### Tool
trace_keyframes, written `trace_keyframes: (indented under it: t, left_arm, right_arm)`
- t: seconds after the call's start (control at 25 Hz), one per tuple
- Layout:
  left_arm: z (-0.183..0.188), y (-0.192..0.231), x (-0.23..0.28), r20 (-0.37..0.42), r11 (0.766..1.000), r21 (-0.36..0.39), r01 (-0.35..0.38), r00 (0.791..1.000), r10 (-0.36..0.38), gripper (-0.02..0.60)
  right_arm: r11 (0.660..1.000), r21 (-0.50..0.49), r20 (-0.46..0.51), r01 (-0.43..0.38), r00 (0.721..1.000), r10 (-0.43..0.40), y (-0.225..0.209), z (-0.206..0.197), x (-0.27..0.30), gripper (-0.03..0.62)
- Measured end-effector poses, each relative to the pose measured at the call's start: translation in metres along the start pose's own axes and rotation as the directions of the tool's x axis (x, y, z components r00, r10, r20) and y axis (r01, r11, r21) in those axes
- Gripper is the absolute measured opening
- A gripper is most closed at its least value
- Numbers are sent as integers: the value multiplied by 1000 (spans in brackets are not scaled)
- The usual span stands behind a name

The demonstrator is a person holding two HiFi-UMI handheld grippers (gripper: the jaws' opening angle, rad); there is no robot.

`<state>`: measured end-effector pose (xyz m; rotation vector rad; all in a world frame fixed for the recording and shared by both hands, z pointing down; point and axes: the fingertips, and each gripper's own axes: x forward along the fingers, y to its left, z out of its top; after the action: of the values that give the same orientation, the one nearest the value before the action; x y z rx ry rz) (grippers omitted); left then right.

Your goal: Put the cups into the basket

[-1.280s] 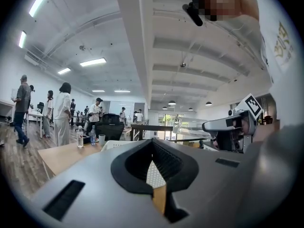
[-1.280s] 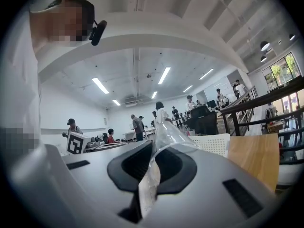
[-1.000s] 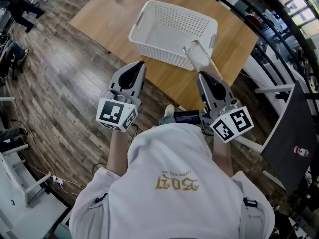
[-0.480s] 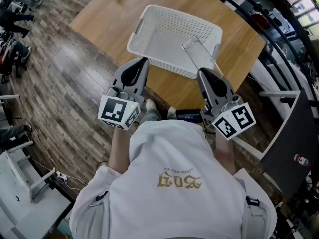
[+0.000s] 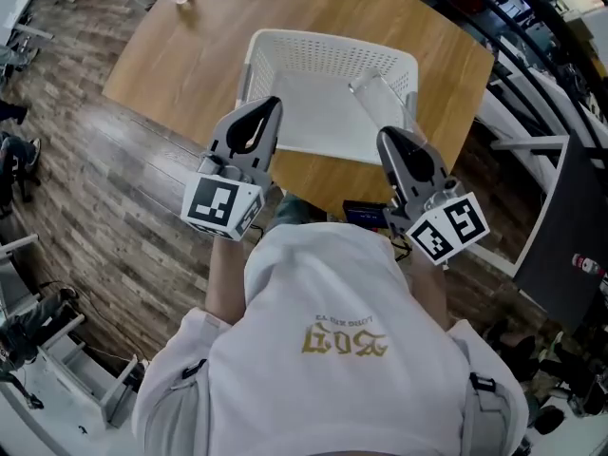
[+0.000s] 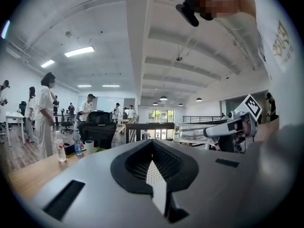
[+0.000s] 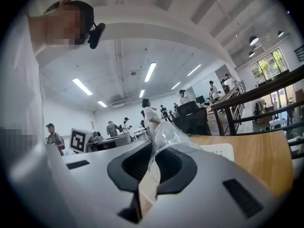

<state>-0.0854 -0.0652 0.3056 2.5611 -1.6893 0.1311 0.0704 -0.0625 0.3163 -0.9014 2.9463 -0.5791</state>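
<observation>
Right gripper (image 5: 396, 142): jaws clamped on wall of clear thin plastic cup (image 5: 376, 98), tilted, above right rim of white perforated plastic basket (image 5: 285, 38) near wooden surface (image 5: 180, 60) front edge. Left gripper (image 5: 266, 112): jaws together, empty. Cup likely light, crushable, slick; wants gentle pinch at wall.

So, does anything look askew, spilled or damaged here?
Nothing is spilled or damaged. Only the clear cup is askew: the right tongs hold it tilted, seemingly above the white basket.
</observation>
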Motion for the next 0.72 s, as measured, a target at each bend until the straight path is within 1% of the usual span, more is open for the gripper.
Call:
trace_keyframes:
  t: [0.12, 0.28, 0.36, 0.52, 0.72]
  left_arm:
    - [7, 21, 10, 23, 1000, -2, 29, 999, -29, 8]
    - [17, 65, 16, 79, 1000, -1, 5, 997, -5, 8]
    - [20, 81, 18, 88, 1000, 1, 15, 996, -15, 7]
    - [22, 90, 24, 88, 998, -1, 55, 995, -55, 8]
    - [22, 88, 37, 89, 996, -6, 87, 992, -86, 8]
  right_arm:
    - [998, -7, 17, 68, 998, -68, -3, 5, 15, 25]
    - [992, -27, 71, 125, 990, -123, -5, 19, 42, 25]
    - [988, -34, 77, 149, 986, -146, -4, 23, 52, 25]
    - [980, -35, 71, 198, 978, -195, -5, 23, 58, 25]
    - [976, -26, 69, 214, 975, -212, -4, 22, 60, 25]
